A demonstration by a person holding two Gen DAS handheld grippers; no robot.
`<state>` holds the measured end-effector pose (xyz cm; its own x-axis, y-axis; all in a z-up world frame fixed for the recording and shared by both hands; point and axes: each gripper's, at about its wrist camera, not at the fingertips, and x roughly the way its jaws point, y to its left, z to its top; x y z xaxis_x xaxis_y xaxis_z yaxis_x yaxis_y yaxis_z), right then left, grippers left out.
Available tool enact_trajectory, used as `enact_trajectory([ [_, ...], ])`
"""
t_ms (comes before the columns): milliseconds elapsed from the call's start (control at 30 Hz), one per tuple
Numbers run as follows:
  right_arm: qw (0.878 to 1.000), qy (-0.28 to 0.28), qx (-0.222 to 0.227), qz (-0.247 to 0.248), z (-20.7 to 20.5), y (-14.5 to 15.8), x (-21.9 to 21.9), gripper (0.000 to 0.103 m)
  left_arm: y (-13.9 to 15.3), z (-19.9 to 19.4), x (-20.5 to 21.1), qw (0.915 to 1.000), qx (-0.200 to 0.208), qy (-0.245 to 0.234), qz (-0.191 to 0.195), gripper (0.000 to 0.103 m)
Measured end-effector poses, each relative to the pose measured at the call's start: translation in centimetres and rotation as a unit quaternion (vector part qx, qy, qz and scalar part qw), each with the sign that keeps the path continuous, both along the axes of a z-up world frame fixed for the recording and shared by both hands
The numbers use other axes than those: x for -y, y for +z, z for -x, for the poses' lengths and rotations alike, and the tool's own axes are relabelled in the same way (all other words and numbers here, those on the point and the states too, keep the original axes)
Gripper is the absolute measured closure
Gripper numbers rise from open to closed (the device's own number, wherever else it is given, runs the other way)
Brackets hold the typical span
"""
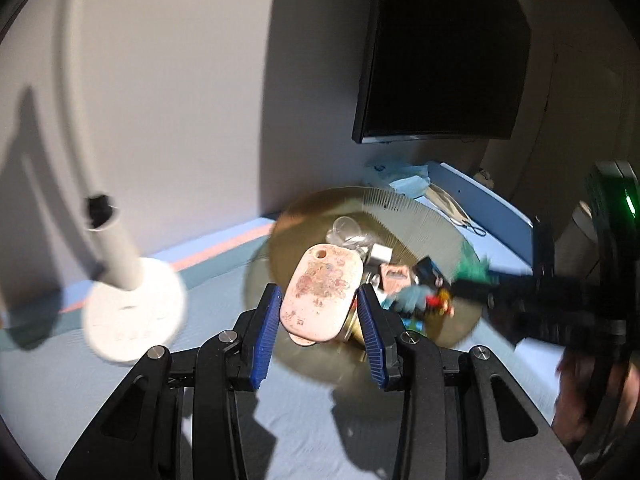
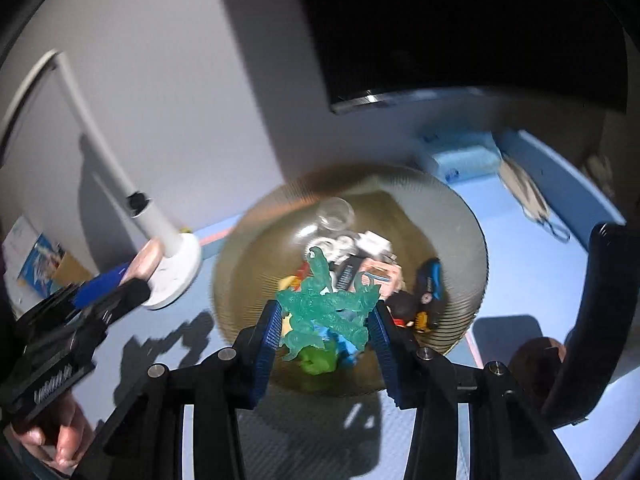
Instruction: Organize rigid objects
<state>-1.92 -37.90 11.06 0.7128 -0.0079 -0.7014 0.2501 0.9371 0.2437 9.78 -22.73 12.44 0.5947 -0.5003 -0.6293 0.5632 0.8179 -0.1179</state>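
My left gripper (image 1: 320,296) is shut on a pink rounded case (image 1: 320,292) with a faded flower print, held above the near edge of an amber ribbed bowl (image 1: 412,208). My right gripper (image 2: 326,310) is shut on a translucent green toy figure (image 2: 324,304), its blue pads pressing both sides, over the same bowl (image 2: 460,216). In the bowl lie several small things: a clear cup (image 2: 334,212), a black and blue item (image 2: 430,280), small toy figures. The right gripper (image 1: 468,280) shows blurred at the right of the left wrist view. The left gripper (image 2: 132,272) shows at the left of the right wrist view.
A white lamp base (image 1: 134,312) with its pole stands left of the bowl on the blue mat (image 1: 300,420). A dark monitor (image 1: 440,60) hangs behind. A blue packet (image 1: 404,180) lies at the back. A person's hand (image 2: 60,444) grips the left tool.
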Motion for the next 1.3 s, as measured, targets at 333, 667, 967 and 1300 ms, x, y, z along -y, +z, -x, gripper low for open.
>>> enact_trajectory([
  [333, 0.999, -0.001, -0.013, -0.035, -1.4, -3.1, 2.5, 0.053, -4.2, -2.4, 4.8, 0.9990, 0.011, 0.027, -0.034, 0.063],
  [667, 0.997, 0.008, 0.036, -0.062, 1.3, -0.1, 1.6, 0.035, -0.3, 1.6, -2.1, 0.9959, 0.043, 0.079, 0.005, 0.036],
  [967, 0.994, 0.090, 0.050, -0.030, 3.2, 2.5, -8.5, 0.034, 2.0, 8.8, -13.3, 0.9798, 0.080, 0.183, 0.003, 0.036],
  [1300, 0.987, 0.158, 0.017, -0.011, 2.9, -1.2, -19.1, 0.034, -2.7, 11.9, -21.7, 0.9598, 0.044, 0.276, -0.024, 0.036],
])
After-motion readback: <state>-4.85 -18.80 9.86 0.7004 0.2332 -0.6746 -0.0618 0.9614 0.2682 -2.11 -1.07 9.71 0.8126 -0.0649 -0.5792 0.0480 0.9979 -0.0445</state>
